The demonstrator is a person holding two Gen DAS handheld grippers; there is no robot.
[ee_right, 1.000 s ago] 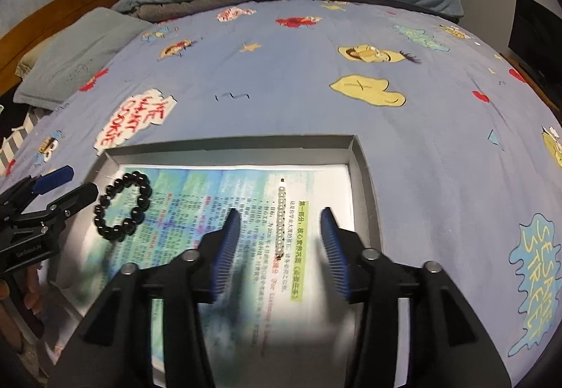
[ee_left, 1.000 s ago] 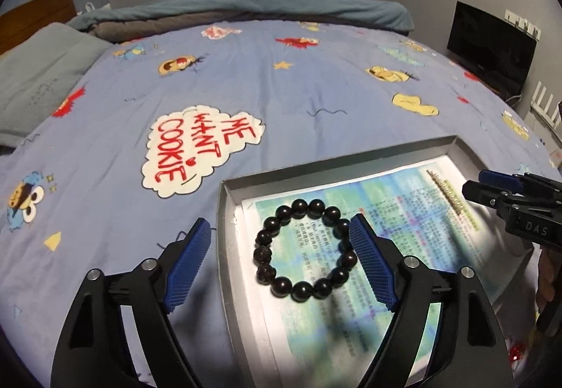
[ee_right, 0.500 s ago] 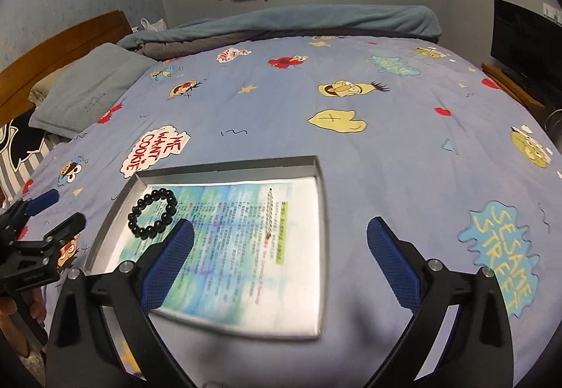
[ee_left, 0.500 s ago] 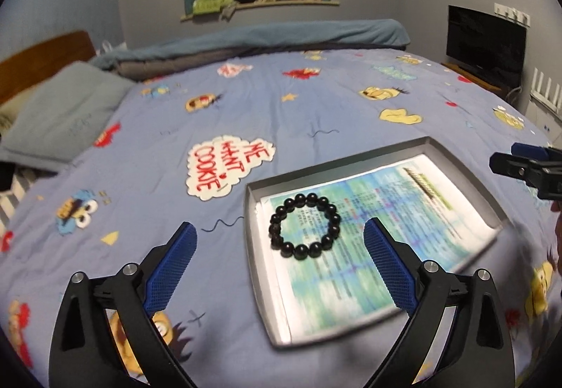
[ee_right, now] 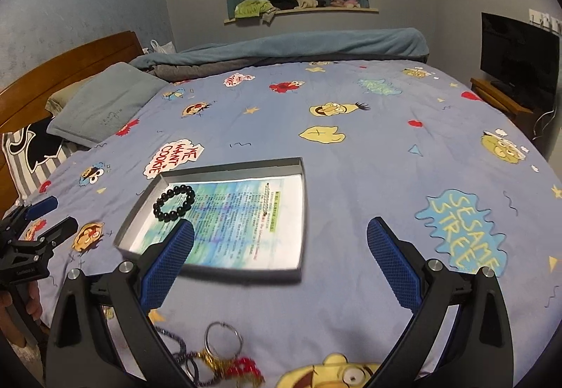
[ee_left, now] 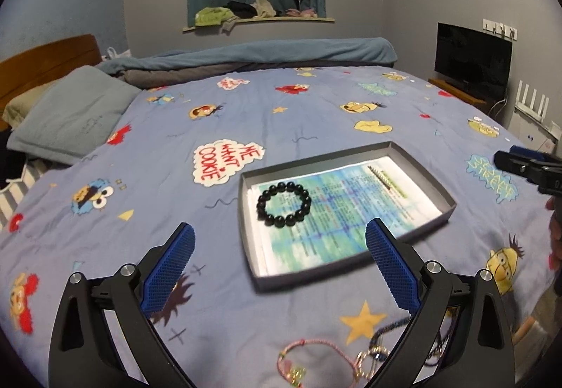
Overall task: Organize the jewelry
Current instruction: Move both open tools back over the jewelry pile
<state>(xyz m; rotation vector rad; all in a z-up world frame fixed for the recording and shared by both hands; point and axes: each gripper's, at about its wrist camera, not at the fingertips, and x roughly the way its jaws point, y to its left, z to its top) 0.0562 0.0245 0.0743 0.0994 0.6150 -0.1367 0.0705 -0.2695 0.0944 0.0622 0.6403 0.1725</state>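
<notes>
Left wrist view showed black bead bracelet [ee_left: 284, 204] and slim chain [ee_left: 383, 177] laid in tray [ee_left: 443, 192], tangled pieces [ee_left: 365, 356] waiting outside, left gripper [ee_left: 279, 268] and right gripper [ee_right: 280, 265] both spread apart, empty

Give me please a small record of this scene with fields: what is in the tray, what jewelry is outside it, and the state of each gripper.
tray: grey tray on the bed, lined with printed paper
in tray: black bead bracelet; thin beaded strand
outside tray: pink cord bracelet; metal ring in a tangled pile, near edge
left gripper: open, empty
right gripper: open, empty
</notes>
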